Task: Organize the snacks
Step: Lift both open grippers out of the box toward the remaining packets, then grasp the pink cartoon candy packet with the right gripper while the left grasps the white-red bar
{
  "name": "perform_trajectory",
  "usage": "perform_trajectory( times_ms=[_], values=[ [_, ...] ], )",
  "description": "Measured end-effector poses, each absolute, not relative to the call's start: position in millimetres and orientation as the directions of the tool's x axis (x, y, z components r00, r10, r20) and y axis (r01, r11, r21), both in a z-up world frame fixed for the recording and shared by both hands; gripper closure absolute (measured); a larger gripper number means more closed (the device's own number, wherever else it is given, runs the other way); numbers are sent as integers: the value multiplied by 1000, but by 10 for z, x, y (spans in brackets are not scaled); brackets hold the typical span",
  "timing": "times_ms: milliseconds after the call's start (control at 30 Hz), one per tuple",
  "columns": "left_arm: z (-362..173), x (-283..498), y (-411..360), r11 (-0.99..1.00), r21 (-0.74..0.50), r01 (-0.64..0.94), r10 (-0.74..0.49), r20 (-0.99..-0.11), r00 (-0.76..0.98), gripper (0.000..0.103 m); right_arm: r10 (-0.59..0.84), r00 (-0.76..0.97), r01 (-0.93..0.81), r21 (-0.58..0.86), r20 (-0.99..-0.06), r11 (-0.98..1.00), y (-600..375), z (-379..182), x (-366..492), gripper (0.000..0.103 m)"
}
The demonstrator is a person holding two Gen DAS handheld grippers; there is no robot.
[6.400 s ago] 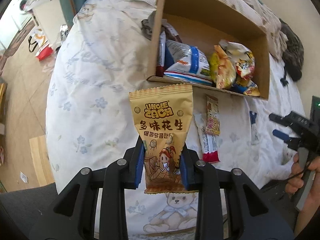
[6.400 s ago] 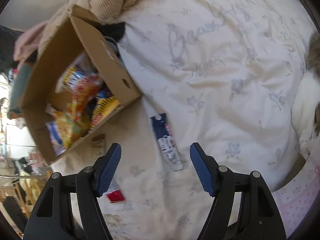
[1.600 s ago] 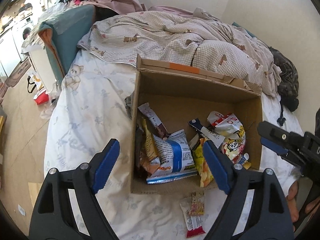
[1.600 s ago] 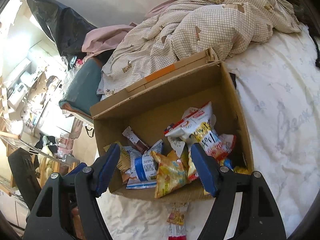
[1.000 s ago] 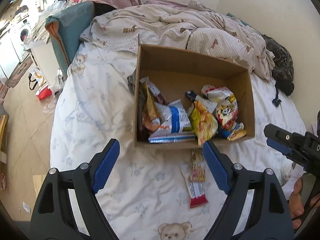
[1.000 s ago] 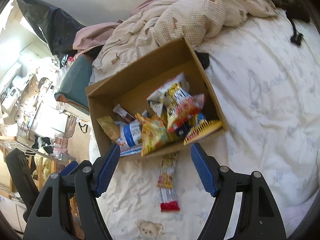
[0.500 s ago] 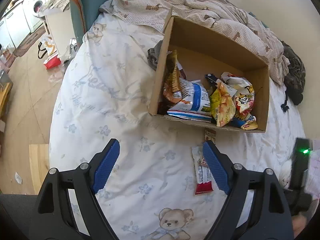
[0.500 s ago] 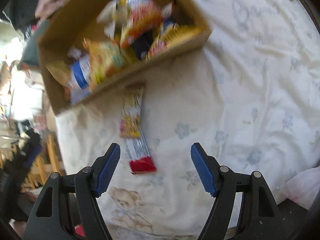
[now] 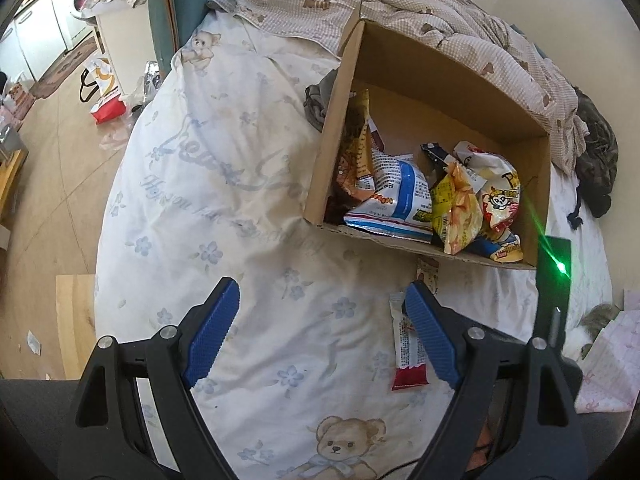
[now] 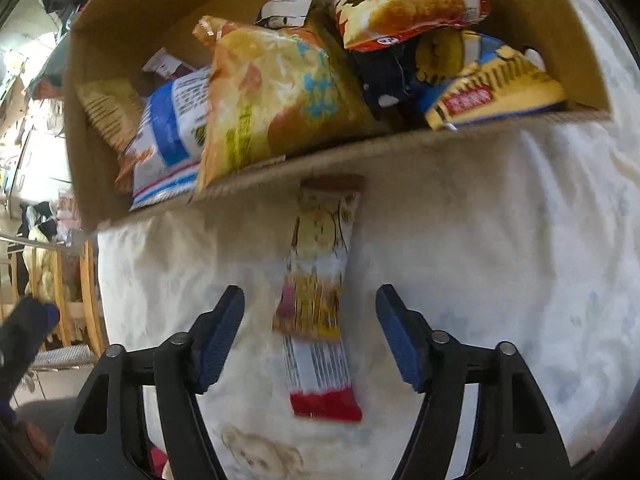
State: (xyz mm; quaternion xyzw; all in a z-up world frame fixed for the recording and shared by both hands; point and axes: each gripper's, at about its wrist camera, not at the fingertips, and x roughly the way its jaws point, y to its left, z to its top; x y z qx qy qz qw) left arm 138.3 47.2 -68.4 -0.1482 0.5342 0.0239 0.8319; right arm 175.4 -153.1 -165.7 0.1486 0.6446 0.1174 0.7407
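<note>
Right gripper (image 10: 310,326) is closing in on the 2 loose snack bars.
Both grippers, left gripper (image 9: 322,330) included, are hanging apart and empty; the peanut bag is now lying inside the brown cardboard box (image 9: 404,240), while the yellow-wrapped bar (image 10: 320,264) and red-ended bar (image 10: 322,380) are waiting on the bed (image 9: 224,200).

bed sheet (image 9: 224,184) white, floral, bear print | checked quilt (image 9: 400,8) bunched at far end | wood floor (image 9: 52,168) left | washing machine (image 9: 78,4) seen far left

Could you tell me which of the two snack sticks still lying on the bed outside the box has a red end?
The white stick, lying between the right gripper fingers; its near end is red. The yellow stick overlapping it reaches toward the cardboard box.
</note>
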Motion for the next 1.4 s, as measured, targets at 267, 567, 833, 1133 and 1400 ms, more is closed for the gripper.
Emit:
perform_trajectory(
  times_ms=[267, 567, 833, 1133, 1400],
  values=[
    [-782, 1462, 430, 955, -209, -211, -110, -908, 403, 20, 344, 164, 20, 352, -924, 936, -1553, -1705, 1828, 75],
    [-1141, 1473, -92, 984, -161, -80, -129, -941, 312, 21, 348, 206, 82, 371, -914, 925, -1963, -1372, 1604, 75],
    [-1466, 1545, -647, 987, -157, 31, -159, -963, 215, 25, 318, 234, 101, 349, -919, 932, -2318, -1158, 1350, 75],
    [-1831, 1485, -987, 991, -46, 129, -69, -980, 185, 32, 305, 279, 125, 349, -911, 929, -2458, -1051, 1202, 74],
    [-1611, 1430, -878, 995, -29, 90, -50, -969, 242, 76, 261, 277, 104, 299, -925, 949, -2386, -1084, 1223, 74]
  ],
)
